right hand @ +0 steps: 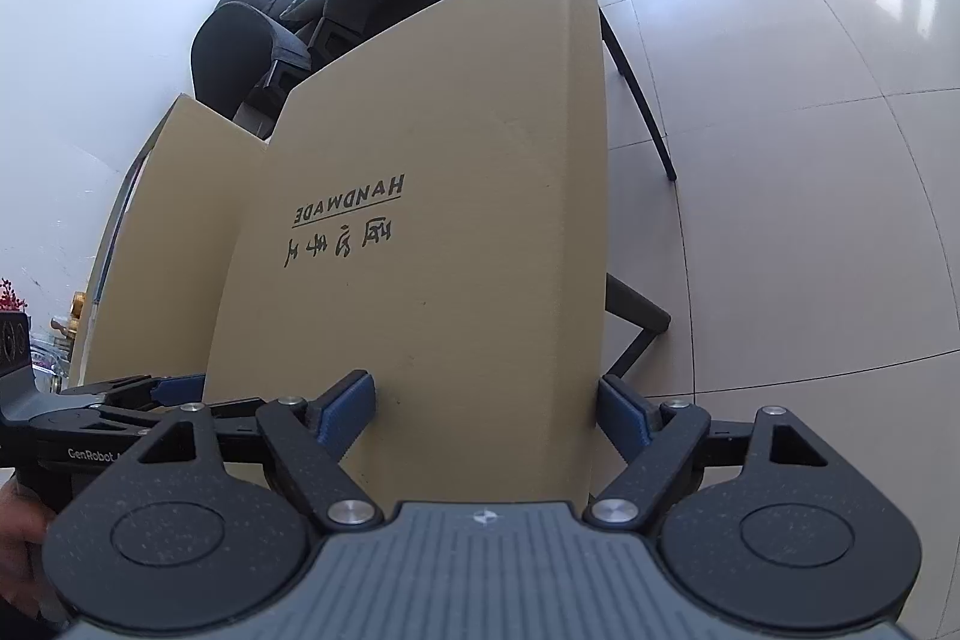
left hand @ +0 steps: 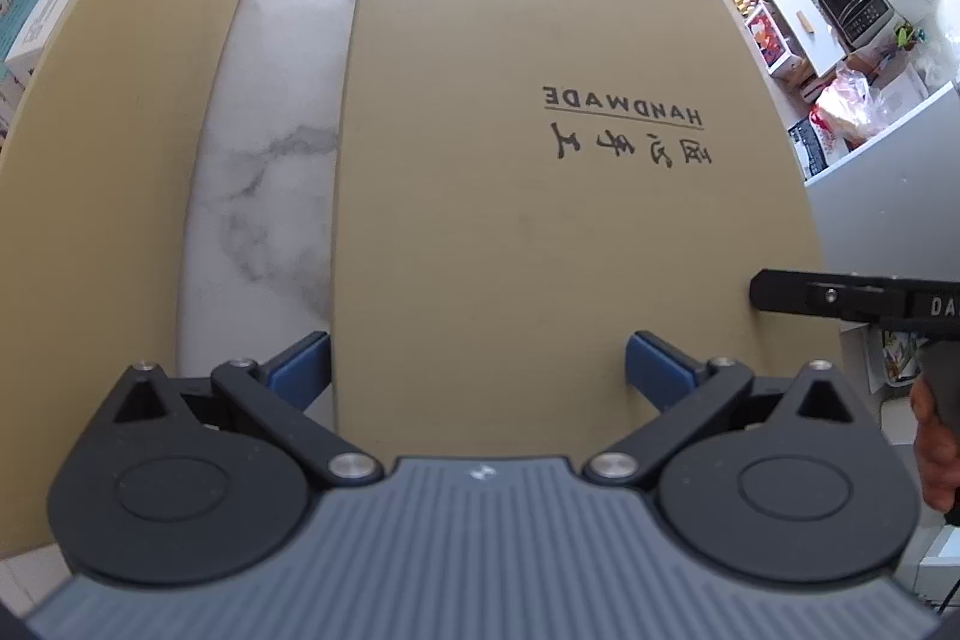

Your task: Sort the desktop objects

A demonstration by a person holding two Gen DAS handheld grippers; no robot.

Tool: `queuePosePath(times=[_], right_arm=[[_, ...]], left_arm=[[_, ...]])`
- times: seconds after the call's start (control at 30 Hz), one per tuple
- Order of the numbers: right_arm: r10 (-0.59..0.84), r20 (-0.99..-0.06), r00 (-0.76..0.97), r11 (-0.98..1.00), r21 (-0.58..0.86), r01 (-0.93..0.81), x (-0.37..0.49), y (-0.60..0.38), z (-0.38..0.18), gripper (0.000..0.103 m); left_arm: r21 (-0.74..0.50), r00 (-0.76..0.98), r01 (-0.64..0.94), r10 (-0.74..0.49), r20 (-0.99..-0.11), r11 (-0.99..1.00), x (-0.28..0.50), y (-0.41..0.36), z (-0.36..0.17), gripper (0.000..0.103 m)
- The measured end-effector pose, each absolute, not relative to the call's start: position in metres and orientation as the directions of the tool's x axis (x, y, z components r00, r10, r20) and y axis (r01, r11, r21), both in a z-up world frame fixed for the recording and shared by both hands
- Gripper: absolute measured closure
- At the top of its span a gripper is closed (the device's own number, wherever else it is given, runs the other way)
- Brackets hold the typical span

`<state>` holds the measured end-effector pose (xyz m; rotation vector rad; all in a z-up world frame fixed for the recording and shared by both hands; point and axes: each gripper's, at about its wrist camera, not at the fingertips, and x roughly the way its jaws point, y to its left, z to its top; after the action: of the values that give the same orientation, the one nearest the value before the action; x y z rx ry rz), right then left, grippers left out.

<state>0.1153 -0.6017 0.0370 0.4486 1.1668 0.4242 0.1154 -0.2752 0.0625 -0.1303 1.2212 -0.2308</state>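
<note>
A white marble table (left hand: 264, 196) with grey veining carries everything here — only a strip of its top shows, running ahead from just left of the left jaws. Straight ahead of those jaws a tan kraft box lid (left hand: 540, 196), printed HANDMADE, covers most of the surface; whether it rests flat or is lifted clear cannot be told. Further left of the jaws stands another tan kraft box (left hand: 120, 148) — books inside.
</note>
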Motion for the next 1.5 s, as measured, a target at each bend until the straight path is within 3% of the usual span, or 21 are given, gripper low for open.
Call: queuePosePath(times=[1.5], right_arm=[[0.57,-0.731,0.376,0.815,0.563,-0.141,0.094,-0.592,0.057,0.021]], left_arm=[[-0.207,0.339,0.018,-0.201,-0.919,0.978,0.098,-0.275,0.088,0.0]])
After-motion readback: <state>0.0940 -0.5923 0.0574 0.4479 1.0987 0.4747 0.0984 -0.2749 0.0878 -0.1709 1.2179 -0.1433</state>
